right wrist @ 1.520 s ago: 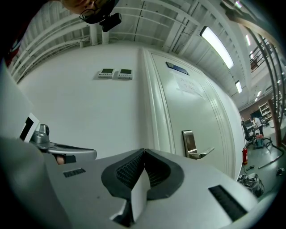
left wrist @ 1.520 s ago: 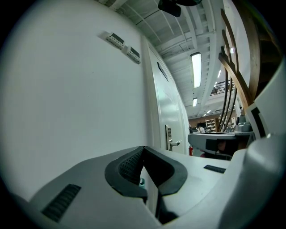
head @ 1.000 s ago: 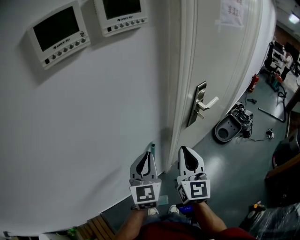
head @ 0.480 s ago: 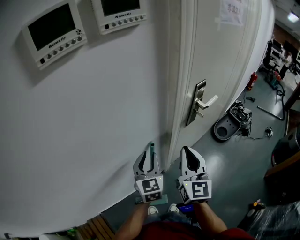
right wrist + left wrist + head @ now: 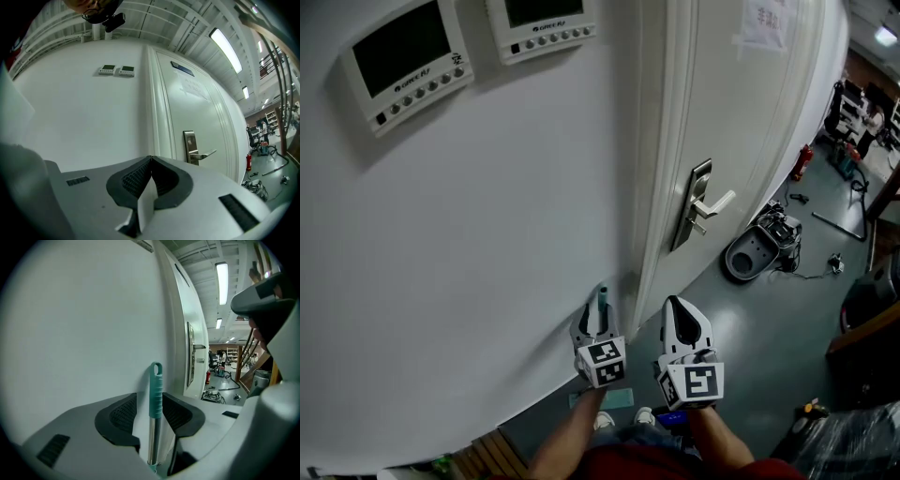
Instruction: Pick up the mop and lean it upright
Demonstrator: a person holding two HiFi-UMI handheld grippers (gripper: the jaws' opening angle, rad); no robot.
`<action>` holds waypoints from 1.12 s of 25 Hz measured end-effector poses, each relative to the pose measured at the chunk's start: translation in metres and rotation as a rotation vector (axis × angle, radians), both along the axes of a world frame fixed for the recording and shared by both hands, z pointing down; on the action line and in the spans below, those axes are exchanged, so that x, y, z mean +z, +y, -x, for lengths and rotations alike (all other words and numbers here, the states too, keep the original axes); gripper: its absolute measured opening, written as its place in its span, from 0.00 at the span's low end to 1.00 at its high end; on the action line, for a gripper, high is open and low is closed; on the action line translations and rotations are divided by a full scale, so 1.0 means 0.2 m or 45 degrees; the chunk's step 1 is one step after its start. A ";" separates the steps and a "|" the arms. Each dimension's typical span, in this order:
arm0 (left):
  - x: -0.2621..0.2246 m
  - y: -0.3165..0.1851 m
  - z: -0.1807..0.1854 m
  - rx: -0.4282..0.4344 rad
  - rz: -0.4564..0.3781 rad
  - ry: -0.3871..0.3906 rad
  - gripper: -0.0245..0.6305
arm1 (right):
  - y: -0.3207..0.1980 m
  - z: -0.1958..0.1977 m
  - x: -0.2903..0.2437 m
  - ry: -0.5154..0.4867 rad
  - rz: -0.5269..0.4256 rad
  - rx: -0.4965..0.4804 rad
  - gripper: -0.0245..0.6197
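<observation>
Mop handle (image 5: 155, 394) upright between your left gripper (image 5: 149, 403) jaws (just opening, pads clear of it), leaning on wall (image 5: 70, 333); right gripper (image 5: 150, 161) clenched, empty.

The mop (image 5: 155, 390) stands between the left gripper's (image 5: 597, 319) jaws, which have just been opening, and against the wall (image 5: 487, 234) ahead. The door (image 5: 741, 122) lies to its right, ahead of the right gripper (image 5: 675, 305). Two panels (image 5: 403, 61) sit high on the wall, up to the left.
</observation>
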State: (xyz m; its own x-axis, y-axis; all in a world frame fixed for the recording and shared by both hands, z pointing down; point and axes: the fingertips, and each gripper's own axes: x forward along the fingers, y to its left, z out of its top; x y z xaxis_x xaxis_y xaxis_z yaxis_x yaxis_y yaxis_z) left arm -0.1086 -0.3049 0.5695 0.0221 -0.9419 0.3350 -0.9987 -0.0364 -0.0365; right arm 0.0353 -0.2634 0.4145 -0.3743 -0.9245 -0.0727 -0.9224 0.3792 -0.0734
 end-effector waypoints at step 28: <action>0.03 -0.07 -0.03 0.023 0.022 -0.020 0.21 | 0.00 -0.03 0.02 0.031 0.009 0.014 0.06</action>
